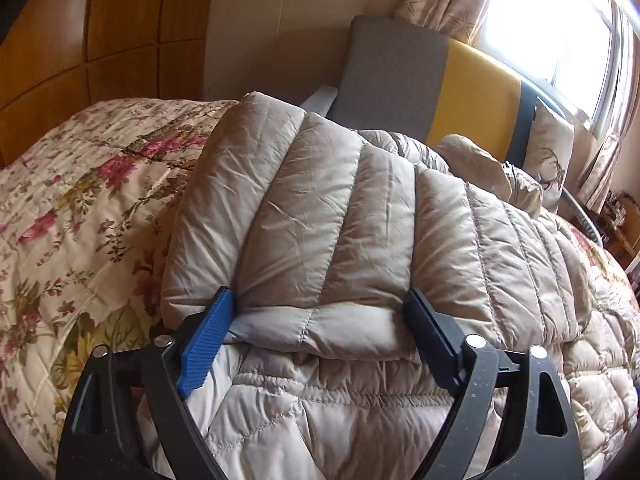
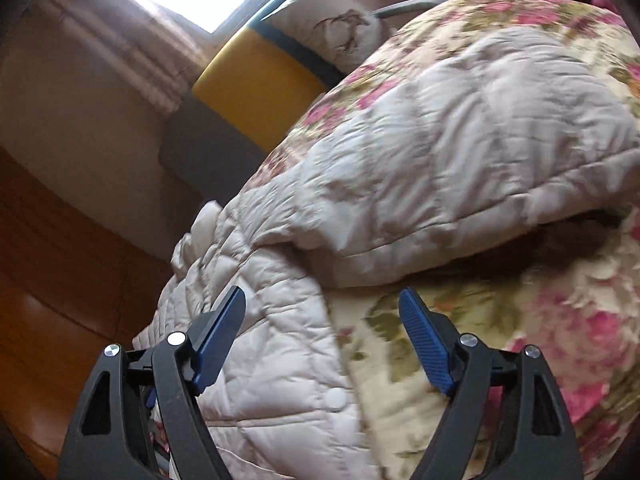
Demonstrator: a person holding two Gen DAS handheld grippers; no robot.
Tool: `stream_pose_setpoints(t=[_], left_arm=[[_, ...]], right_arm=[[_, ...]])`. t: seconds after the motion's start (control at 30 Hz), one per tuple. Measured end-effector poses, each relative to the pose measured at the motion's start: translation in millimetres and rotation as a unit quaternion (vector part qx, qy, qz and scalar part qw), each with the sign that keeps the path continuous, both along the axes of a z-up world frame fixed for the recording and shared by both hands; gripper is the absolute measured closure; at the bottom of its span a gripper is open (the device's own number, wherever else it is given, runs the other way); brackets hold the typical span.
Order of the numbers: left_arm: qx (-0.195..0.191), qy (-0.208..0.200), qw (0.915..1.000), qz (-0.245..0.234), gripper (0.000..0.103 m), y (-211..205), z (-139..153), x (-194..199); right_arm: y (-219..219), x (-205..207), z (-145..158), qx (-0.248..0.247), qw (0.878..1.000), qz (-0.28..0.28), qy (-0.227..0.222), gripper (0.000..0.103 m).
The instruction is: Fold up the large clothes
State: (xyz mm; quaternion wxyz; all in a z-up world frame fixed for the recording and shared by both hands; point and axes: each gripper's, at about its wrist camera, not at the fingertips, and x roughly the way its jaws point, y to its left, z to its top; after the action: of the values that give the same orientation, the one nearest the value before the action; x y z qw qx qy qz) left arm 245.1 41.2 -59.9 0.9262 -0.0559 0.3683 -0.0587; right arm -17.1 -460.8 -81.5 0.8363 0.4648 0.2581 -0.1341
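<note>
A beige quilted puffer jacket [image 1: 340, 216] lies on the floral bedspread [image 1: 80, 208], with one padded part folded over the rest. My left gripper [image 1: 320, 308] is open, its fingers on either side of the folded edge, not closed on it. In the right wrist view the jacket [image 2: 440, 152] shows as a puffed fold with a flat quilted panel and a snap button [image 2: 335, 399] below it. My right gripper [image 2: 322, 304] is open and empty, just above the panel's edge and the bedspread [image 2: 540, 320]. That view is blurred.
A grey and yellow headboard [image 1: 440, 80] stands behind the bed, with a cream pillow [image 1: 548, 148] against it. Wooden wardrobe panels [image 1: 100, 40] are at the left. A bright window with curtains [image 1: 560, 20] is at the right.
</note>
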Motion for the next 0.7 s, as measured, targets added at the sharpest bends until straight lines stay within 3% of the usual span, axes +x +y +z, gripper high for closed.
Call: stream_pose_setpoints(t=[0.2,0.43,0.5,0.57,0.63,0.7], left_arm=[[0.019,-0.005,0.9998,-0.007,0.008,-3,2,-18],[0.002,0.007,1.0000,-0.003,0.004,2,-3,-15],[-0.001,0.008,1.0000,-0.003,0.004,3,-4,-15],[-0.006,0.008,0.9999,-0.004,0.004,4,-4,-14],[-0.014,0.010,0.9998,-0.005,0.004,6,-6,-14],[-0.020,0.011,0.9997,-0.005,0.004,7,-6,-13]], right_arm=[[-58,-38,-10,0.057,0.992,-0.095,-0.058,0.023],[-98,-48,-22,0.117,0.974,-0.182,-0.067,0.035],[-108,-48,-21,0.122,0.972,-0.191,-0.058,0.044],[-119,-47,-22,0.127,0.970,-0.201,-0.040,0.075],[-125,-47,-18,0.125,0.968,-0.217,-0.034,0.085],[-121,-42,3,0.080,0.971,-0.222,-0.041,0.091]])
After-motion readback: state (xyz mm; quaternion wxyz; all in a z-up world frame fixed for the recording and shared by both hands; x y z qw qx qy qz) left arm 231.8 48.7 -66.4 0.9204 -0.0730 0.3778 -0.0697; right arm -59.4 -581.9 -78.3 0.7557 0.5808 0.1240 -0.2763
